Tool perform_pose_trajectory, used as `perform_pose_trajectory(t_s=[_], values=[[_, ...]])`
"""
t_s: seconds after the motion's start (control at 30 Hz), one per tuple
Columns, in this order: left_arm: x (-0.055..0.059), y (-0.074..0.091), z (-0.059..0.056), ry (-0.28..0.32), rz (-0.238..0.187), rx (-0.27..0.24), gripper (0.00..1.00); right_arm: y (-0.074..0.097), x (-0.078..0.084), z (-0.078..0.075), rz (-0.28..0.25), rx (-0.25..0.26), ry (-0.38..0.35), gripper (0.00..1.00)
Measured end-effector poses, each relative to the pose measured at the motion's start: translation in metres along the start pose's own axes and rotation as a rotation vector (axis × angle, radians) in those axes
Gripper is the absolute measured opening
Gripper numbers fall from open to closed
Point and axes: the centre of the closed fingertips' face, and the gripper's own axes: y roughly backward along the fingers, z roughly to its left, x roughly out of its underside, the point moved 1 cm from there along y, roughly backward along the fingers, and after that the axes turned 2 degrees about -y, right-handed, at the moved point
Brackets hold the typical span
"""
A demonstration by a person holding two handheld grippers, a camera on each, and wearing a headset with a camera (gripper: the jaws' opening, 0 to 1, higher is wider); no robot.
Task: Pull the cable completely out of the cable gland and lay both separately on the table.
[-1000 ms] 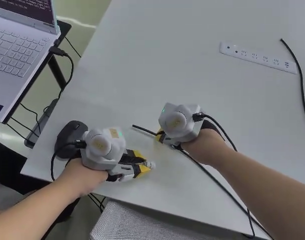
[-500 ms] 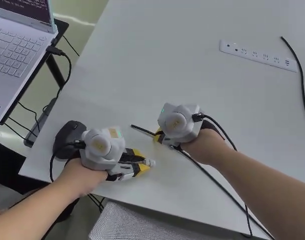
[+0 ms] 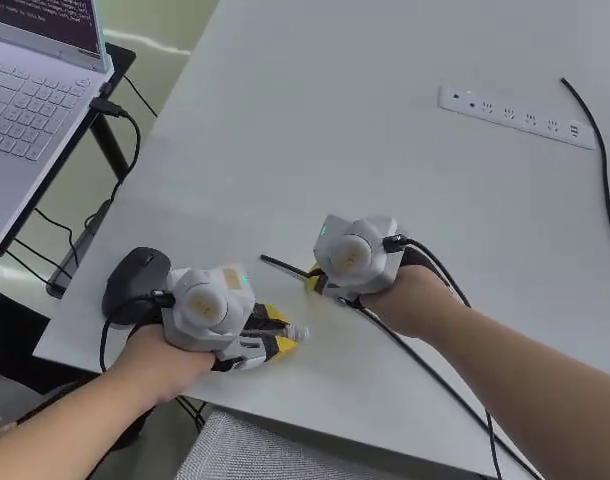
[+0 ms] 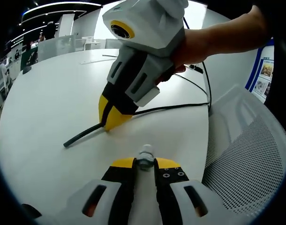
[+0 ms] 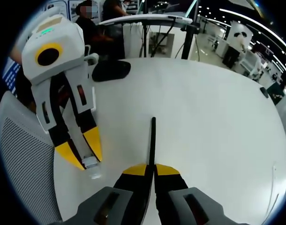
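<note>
The left gripper (image 4: 144, 165) is clamped on the white cable gland (image 4: 145, 156). The right gripper (image 5: 151, 168) pinches the black cable (image 5: 152, 136), whose long axis runs toward 12 o'clock. The gland sits apart from it, at 8 o'clock of the right jaws.

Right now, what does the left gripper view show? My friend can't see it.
The left gripper pinches a small cable gland over a white table. Past it, the right gripper grips a black cable whose loose end is apart from the gland.
</note>
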Motion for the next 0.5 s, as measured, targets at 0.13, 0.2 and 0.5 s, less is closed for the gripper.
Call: perform_pose_trajectory(t_s=[0.13,0.2,0.5], values=[[0.0000,-0.0005,0.0007,0.001,0.001,-0.001,0.16,-0.0001,-0.0001,-0.0002,0.001,-0.002,-0.004,0.00],[0.0000,-0.0006,0.0007,0.000,0.002,-0.001,0.16,0.0000,-0.0004,-0.0004,0.000,-0.001,-0.005,0.00],[-0.0004,0.0016,0.0012,0.002,0.003,-0.001,0.18,-0.0003,-0.0005,0.0002,0.011,0.010,0.014,0.02]])
